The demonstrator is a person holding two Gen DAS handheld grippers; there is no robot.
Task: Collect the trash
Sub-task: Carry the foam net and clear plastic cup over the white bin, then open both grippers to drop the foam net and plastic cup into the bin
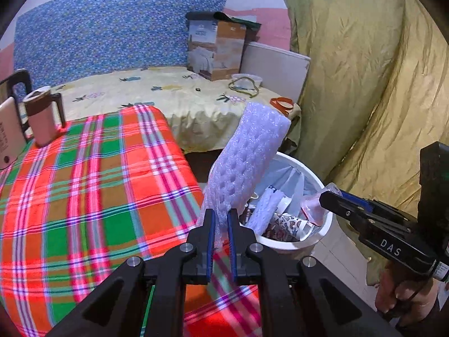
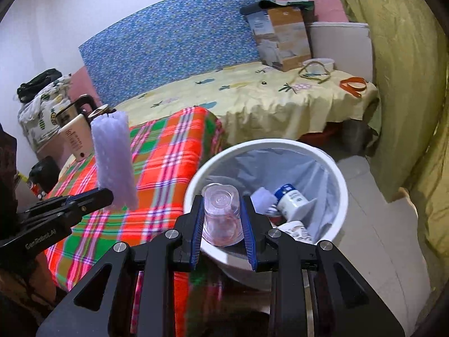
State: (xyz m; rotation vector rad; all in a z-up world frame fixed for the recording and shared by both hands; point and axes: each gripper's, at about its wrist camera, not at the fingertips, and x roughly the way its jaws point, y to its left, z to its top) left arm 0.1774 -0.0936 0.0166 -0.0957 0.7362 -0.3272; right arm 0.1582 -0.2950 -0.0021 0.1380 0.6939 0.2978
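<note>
Left gripper (image 1: 221, 219), jaws clamped on the lower end of a white foam-mesh sleeve (image 1: 249, 154), holds it upright over the plaid-clothed tabletop's (image 1: 98, 182) right edge, beside the bin. Right gripper (image 2: 222, 216), lettered "DAS", jaws pinching a clear plastic cup (image 2: 221, 213) over the near rim of the white round lined trash bin (image 2: 341, 191). Left gripper's side reads "GenRobot.AI"; print on the bin's trash is unreadable.

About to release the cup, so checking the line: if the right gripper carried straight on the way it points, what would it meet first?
Probably the white bin: the right gripper, shut on the clear cup, points down into its mouth, toward the white bottle and other trash inside. Depth is unclear; the near rim could come first.
</note>
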